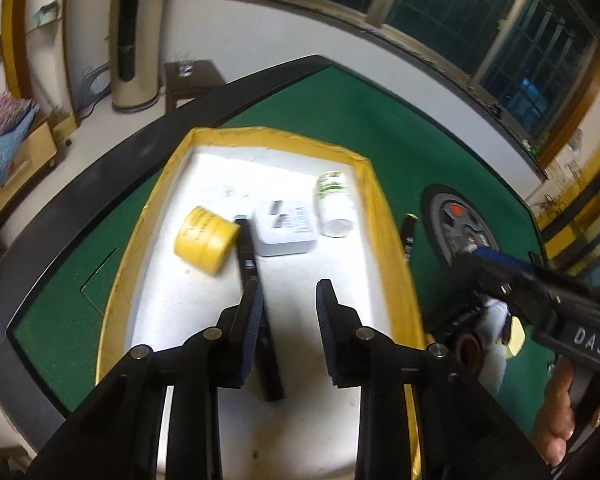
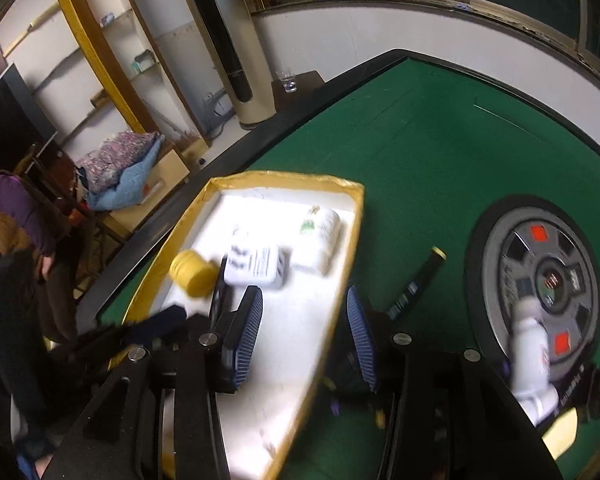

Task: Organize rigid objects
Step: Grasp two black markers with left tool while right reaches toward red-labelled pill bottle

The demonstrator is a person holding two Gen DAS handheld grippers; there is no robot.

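Note:
A white tray with a yellow taped rim lies on the green table. In it are a yellow round tin, a white square box, a white bottle on its side and a long black bar. My left gripper is open and empty above the tray, over the black bar. My right gripper is open and empty above the tray's right rim; it also shows in the left wrist view. A black tube lies on the felt beside the tray.
A round grey disc with red marks sits in the table's middle. A white bottle and other small items lie at its near edge. The black table edge runs along the left. A side table with a glass stands beyond.

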